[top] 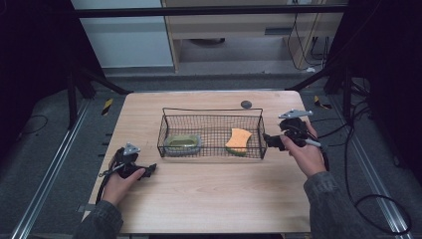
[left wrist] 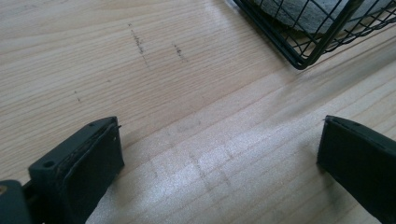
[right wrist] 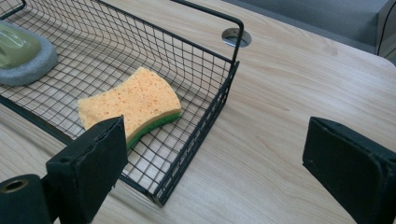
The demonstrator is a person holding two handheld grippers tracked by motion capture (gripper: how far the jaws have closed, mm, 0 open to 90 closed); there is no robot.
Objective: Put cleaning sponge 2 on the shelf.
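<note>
Left gripper point(top: 149, 169) rests wide open on the tabletop point(top: 209, 199) near its left edge; right gripper point(top: 272, 141), also open and empty, hovers beside the wire basket point(top: 211, 110) holding an orange sponge point(top: 238, 140) and a green-topped scrubber point(top: 182, 143).

table point(top: 209, 194) evenly lit | surroundings dark | glare patch in left gripper view, perhaps overhead light

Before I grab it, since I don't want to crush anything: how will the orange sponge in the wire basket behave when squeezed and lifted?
The orange sponge looks porous, so it is probably light and will compress between the fingers. Its pitted surface should grip rather than slip. Lying flat on the wire basket floor, with a green scouring layer beneath, it is unlikely to roll or tip.
</note>
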